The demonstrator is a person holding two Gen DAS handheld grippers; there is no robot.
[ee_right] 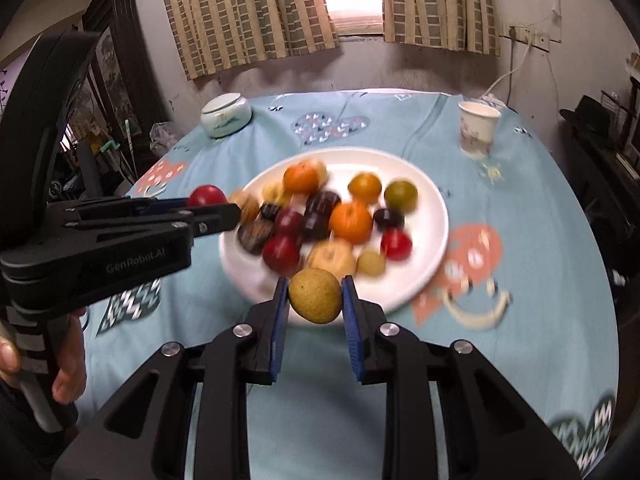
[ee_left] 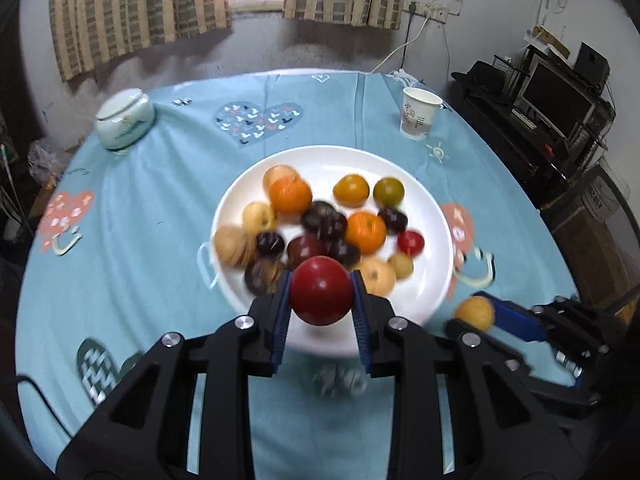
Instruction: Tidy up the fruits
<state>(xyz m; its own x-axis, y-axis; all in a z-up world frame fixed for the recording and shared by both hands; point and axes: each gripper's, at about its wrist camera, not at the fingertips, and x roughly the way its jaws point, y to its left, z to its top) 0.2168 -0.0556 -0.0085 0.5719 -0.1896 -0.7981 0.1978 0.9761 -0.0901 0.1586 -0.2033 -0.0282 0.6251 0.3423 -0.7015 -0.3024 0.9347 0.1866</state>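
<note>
A white plate [ee_left: 432,280] [ee_right: 430,216] on the blue tablecloth holds several fruits: oranges, dark plums, red plums, yellow-brown pears and greenish tangerines. My left gripper [ee_left: 321,296] is shut on a red plum [ee_left: 321,296], held above the plate's near rim; it also shows in the right wrist view [ee_right: 206,197] at the plate's left. My right gripper [ee_right: 315,295] is shut on a small yellow-brown pear [ee_right: 315,295], above the plate's near edge; in the left wrist view it [ee_left: 476,314] shows at the plate's right with the pear [ee_left: 475,312].
A paper cup [ee_left: 419,114] [ee_right: 477,130] stands at the back right of the table. A white lidded ceramic jar [ee_left: 125,120] [ee_right: 226,114] stands at the back left. Dark shelving with a monitor [ee_left: 556,104] stands right of the table.
</note>
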